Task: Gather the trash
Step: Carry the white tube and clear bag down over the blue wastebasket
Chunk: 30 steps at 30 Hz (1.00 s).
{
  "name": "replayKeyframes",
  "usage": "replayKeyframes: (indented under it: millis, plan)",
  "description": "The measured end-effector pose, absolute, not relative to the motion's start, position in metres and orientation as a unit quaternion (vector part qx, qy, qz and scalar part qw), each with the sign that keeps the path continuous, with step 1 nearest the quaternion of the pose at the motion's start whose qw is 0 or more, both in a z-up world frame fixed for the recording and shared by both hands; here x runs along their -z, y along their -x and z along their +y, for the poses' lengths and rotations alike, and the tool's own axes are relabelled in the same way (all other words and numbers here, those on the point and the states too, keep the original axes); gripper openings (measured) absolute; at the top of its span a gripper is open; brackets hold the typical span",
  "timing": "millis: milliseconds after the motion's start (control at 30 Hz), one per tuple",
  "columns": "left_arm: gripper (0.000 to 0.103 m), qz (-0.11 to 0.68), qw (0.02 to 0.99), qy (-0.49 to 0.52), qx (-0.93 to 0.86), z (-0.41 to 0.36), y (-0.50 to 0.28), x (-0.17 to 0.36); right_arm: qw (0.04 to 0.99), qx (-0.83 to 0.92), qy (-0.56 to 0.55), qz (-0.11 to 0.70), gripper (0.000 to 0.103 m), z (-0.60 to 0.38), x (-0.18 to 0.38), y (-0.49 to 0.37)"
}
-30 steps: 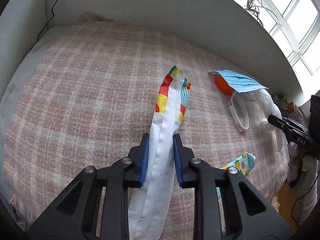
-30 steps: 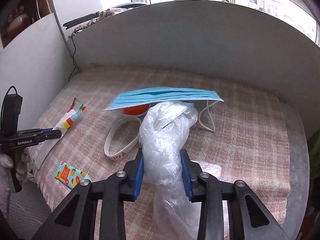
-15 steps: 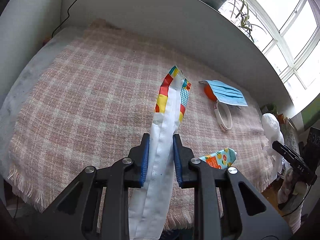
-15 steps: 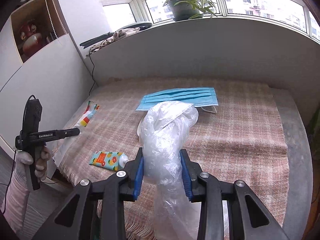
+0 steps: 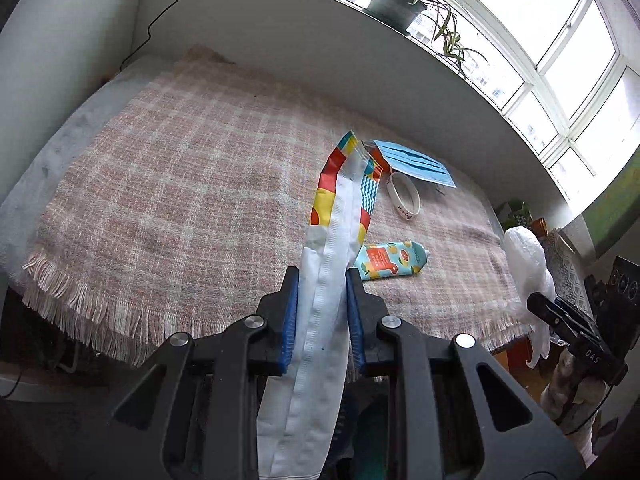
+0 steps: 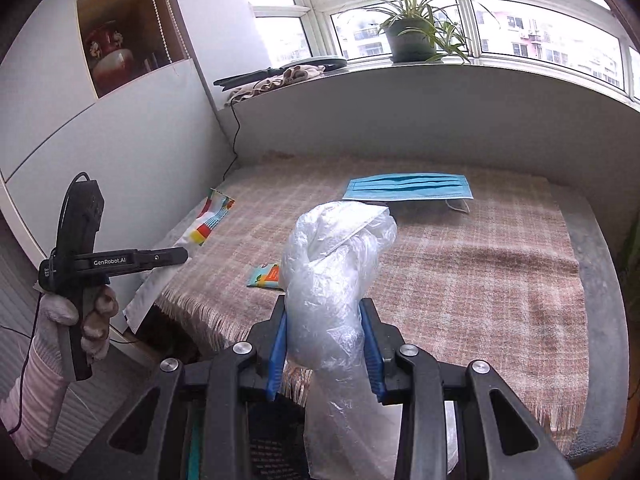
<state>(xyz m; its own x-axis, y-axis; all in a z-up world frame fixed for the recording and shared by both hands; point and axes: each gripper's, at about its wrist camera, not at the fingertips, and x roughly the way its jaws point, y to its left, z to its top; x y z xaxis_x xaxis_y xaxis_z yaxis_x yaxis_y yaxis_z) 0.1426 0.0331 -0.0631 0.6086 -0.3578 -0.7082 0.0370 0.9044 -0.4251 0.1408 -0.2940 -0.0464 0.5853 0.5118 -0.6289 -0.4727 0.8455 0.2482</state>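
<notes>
My left gripper is shut on a long white wrapper with a colourful printed end, held in front of the table's near edge; it also shows in the right wrist view. My right gripper is shut on a crumpled clear plastic bag, which also shows in the left wrist view. On the pink plaid cloth lie a blue face mask over an orange object, a white wristband and a small teal fruit-print packet.
The cloth covers a grey platform set against a grey sill wall. A potted plant and folded cloth stand on the sill. A white cabinet flanks the left side. A black cable runs down the wall.
Both grippers have pulled back from the table and away from the cloth, each keeping hold of its item. More of the room and the fringe edge shows now.
</notes>
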Motion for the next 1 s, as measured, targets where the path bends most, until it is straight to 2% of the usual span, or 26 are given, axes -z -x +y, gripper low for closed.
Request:
replayKeyframes:
  millis: [600, 1000]
  plan:
    - [0.021, 0.462, 0.853, 0.209, 0.126, 0.003, -0.059, 0.107, 0.858, -0.317, -0.048, 0.401, 0.034, -0.275, 0.095, -0.070]
    - [0.021, 0.531, 0.806, 0.226, 0.130, -0.015, -0.033, 0.171, 0.828, -0.327, -0.048, 0.453, 0.034, -0.258, 0.145, -0.050]
